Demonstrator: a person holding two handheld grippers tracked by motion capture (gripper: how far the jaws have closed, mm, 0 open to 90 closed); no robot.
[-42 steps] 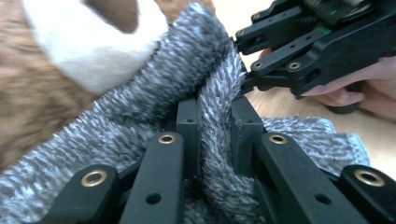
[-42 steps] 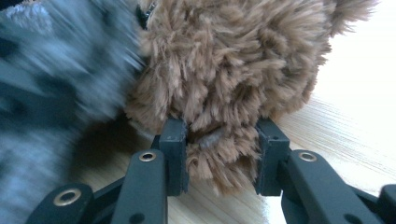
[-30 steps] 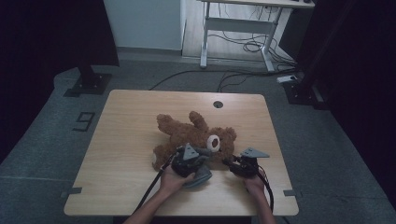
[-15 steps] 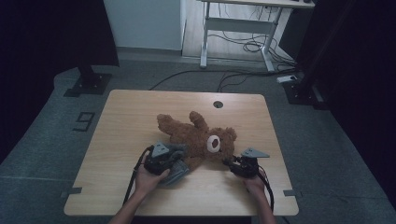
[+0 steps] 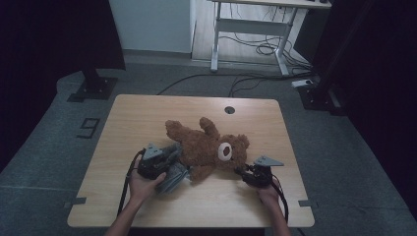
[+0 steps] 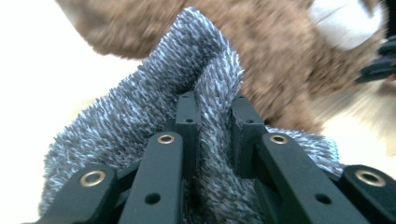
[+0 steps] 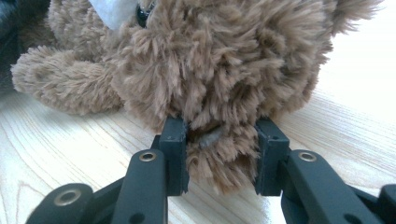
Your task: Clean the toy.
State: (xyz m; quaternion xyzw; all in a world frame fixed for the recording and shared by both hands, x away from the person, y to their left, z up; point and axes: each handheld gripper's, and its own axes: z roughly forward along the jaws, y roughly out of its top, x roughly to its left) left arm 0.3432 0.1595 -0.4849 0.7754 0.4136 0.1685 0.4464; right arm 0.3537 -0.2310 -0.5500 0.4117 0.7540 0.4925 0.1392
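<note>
Two grippers work one brown teddy bear lying on its back at the middle of the wooden table, head toward four o'clock, legs toward ten and twelve; the split of labour looks deliberate. The right gripper, at five o'clock of the bear, has its jaws clamped on a tuft of fur at the head — an ear, I judge — pinning the toy so it cannot slide. The left gripper, at seven o'clock of the bear, is closed on a fold of grey fuzzy cloth — a small garment, by the look of it; the fabric bunches between the jaws and lies against the bear's flank, seemingly so it can be drawn along the body while the head stays anchored. No container sits on the table; nothing is held inside anything, unless the cloth partly wraps the bear's lower body, which I cannot tell.
</note>
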